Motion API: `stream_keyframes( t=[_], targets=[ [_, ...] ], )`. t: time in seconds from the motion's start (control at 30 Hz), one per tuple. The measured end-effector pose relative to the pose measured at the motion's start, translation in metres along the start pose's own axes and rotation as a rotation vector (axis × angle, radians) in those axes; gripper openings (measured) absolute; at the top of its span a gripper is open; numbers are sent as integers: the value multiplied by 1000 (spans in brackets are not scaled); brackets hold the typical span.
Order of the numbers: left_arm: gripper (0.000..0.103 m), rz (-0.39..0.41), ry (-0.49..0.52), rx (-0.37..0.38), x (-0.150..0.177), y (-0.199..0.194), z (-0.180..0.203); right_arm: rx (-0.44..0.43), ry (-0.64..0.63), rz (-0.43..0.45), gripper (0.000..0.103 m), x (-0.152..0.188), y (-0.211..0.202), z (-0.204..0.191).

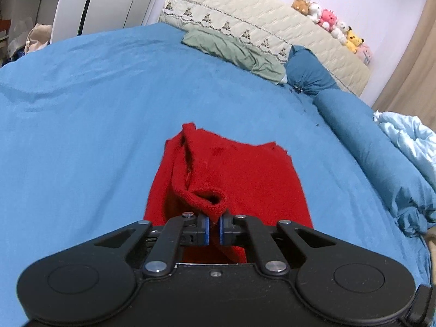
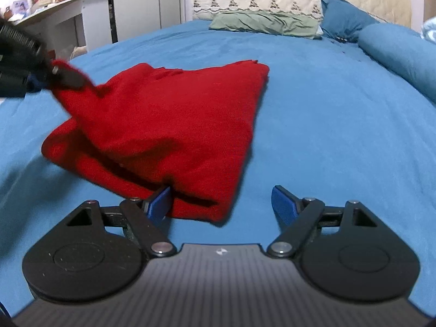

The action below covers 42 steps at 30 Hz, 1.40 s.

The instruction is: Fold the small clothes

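Left gripper, blue pads pressed together, pinches a ribbed hem or cuff of the red knit garment just ahead of its fingertips, lifting that edge clear so a layer can be carried across the rest. Ahead of the claw the garment lies partly doubled on the blue bedsheet. Right gripper, jaws spread wide, sits low at the near corner of the garment, its left pad touching the cloth edge and the other pad apart from it, probably poised to pin or take that corner. Beyond both claws rest a green pillow and a blue bolster.
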<state>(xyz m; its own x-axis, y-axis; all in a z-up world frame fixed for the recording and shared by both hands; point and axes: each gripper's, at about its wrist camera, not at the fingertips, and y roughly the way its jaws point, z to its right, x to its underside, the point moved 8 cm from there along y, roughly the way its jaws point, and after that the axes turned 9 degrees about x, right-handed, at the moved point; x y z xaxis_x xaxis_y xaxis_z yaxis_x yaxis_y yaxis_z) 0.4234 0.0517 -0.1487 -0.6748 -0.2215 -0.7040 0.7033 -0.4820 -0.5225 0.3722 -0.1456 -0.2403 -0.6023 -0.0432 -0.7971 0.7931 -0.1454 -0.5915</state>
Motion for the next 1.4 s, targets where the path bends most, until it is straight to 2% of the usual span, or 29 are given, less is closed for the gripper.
stream_keyframes(
  t=[0.23,0.3,0.37,0.43,0.5,0.57,0.63,0.73,0.8,0.87,0.93,1.03,1.13,1.3,1.4],
  targets=[
    [5,21,1,6,-9,-4,1,21,30,-11,94,-2,9,0],
    [5,19,-3,-6,-10,-6,-4,90,48,10,81,-7,5,11],
    [5,6,2,-3,-8,-10,-10,144,46,54,81,-15,-6,24],
    [5,-5,33,-18,2,-13,-15,142,7,75,81,-16,-14,27],
    [5,-33,81,-52,19,-10,-21,147,-77,53,81,-7,-11,22],
    [6,-71,129,-100,41,-1,-31,129,-114,19,81,6,-4,19],
    [7,-91,178,-123,56,8,-34,114,-92,20,81,8,-3,21],
    [7,-72,231,-141,59,8,-30,93,-70,0,82,8,0,24],
    [13,-61,246,-149,57,4,-27,74,-62,-5,83,8,1,28],
    [21,-46,242,-156,55,-3,-27,47,-50,-14,83,5,1,33],
    [23,-26,227,-180,51,-10,-31,25,-39,-24,83,2,0,37],
    [34,-17,189,-200,51,-14,-40,15,-33,-32,85,0,-7,39],
    [35,-68,169,-215,58,-5,-49,10,-24,-47,85,5,-11,39],
    [35,-66,167,-217,53,-8,-45,-14,-25,-63,85,4,-20,44],
    [34,-38,171,-195,37,-27,-34,-68,-7,-46,85,-16,-40,55]
  ],
)
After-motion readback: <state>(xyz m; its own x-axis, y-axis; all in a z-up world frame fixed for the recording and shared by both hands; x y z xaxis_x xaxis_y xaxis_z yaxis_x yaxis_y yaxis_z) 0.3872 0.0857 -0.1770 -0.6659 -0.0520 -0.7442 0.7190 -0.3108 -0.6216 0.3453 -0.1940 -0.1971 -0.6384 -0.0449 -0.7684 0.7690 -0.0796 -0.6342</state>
